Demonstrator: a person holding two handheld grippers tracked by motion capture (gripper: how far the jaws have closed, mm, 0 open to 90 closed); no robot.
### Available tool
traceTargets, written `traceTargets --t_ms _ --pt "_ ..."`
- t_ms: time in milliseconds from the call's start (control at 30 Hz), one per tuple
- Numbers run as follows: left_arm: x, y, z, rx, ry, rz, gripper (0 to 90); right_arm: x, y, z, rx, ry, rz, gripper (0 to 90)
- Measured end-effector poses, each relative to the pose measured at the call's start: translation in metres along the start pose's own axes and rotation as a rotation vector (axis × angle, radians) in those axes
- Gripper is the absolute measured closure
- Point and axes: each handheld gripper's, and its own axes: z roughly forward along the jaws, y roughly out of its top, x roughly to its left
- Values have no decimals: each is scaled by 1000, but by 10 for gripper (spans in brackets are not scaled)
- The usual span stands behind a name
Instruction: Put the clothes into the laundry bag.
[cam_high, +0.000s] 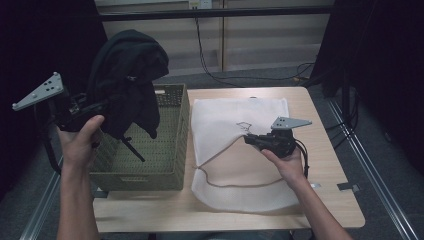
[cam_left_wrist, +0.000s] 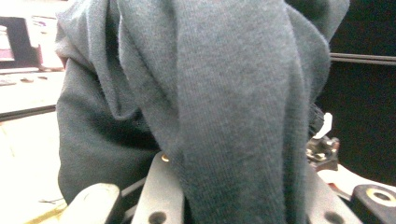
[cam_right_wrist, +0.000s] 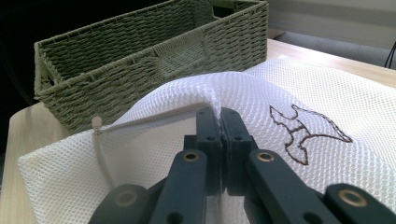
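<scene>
Forearms low in frame | left gripper (cam_high: 92, 107) fingers pinching dark garment (cam_high: 127, 80) aloft over basket (cam_high: 172, 150) — mesh bag (cam_high: 235, 150) lay rightward on counter (cam_high: 330, 165) | right gripper (cam_right_wrist: 219, 122) fingers pressed on bag's zip edge — nearer.

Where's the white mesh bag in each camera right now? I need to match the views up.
High view: the white mesh bag lies flat on the table, right of centre, with the right gripper shut on its top layer.
Left gripper view: not in it; a dark garment hangs across the jaws.
Right gripper view: lower centre and right, pinched up into a fold.
Shared landmark: the green woven basket beside the bag.
</scene>
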Motion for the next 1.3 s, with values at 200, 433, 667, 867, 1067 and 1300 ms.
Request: traceTargets --t_ms 200,433,667,867,1067,1300 --pt "-11 -2 16 28 -46 6 756 -1 0 0 -1 2 2 886" --pt "-27 1 29 26 -110 18 756 -1 0 0 1 4 2 885" --pt "-43 5 38 43 -114 48 756 -2 0 2 -1 10 5 885" --pt "-46 0 43 97 -111 67 756 -2 0 1 0 7 7 885" --pt "-63 -9 52 97 -165 75 756 -1 -1 3 8 10 5 885" --pt "-72 -12 65 74 -192 57 756 1 -1 4 5 12 2 886"
